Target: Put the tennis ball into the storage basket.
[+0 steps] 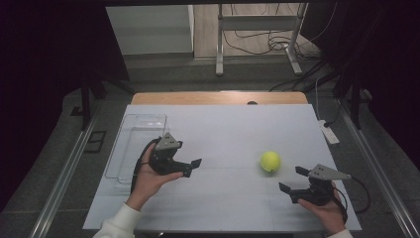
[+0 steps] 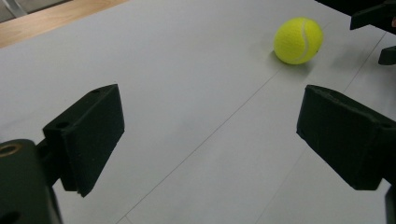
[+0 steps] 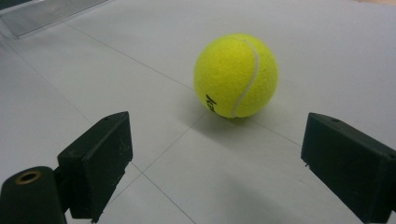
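Observation:
A yellow tennis ball (image 1: pixel 270 161) rests on the white table (image 1: pixel 223 134), right of centre. My right gripper (image 1: pixel 293 179) is open just in front and to the right of it, jaws pointing at the ball (image 3: pixel 236 75) with nothing between them (image 3: pixel 215 161). My left gripper (image 1: pixel 192 167) is open too, held at the left of the table beside the clear tray, its jaws aimed toward the ball (image 2: pixel 298 40) far off. Its jaws (image 2: pixel 210 140) hold nothing. The other gripper's fingertips (image 2: pixel 373 16) show at the top right of the left gripper view.
A clear plastic tray (image 1: pixel 130 141) lies at the table's left edge. A wooden strip (image 1: pixel 218 97) runs along the far edge. A white power strip (image 1: pixel 328 132) sits off the right side. Metal stand legs and cables are on the floor beyond.

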